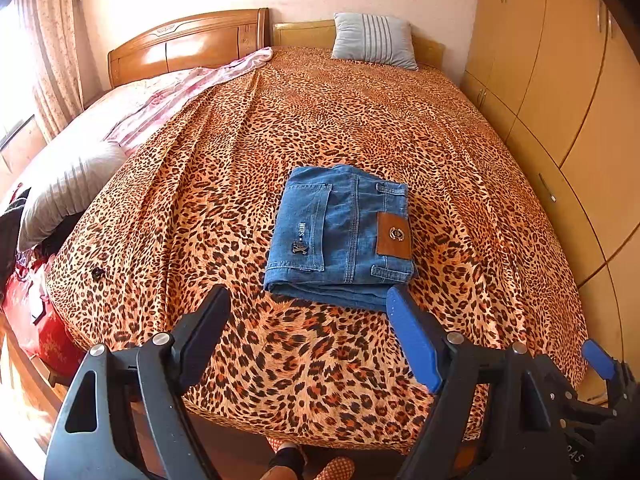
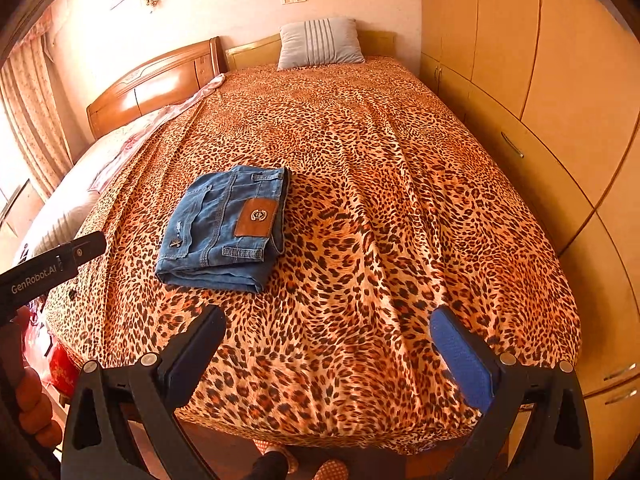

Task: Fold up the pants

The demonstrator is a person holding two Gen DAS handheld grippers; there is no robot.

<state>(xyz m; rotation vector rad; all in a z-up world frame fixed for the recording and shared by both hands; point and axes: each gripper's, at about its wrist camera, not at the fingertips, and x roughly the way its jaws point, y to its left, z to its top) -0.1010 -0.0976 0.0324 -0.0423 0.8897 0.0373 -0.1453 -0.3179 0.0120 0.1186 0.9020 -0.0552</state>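
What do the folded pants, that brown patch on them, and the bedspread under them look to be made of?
Folded pants: blue denim, judging by the faded wash, doubled seams and belt loops.
Brown patch: looks like leather or an imitation, smooth and tan, with a small metal emblem at its centre.
Bedspread: thin woven cloth in leopard print, slightly glossy, lying in long shallow wrinkles; the fibre cannot be told.

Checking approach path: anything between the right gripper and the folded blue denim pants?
Nothing but bare leopard-print bedspread between the open right gripper and the folded blue denim pants, in the right wrist view.
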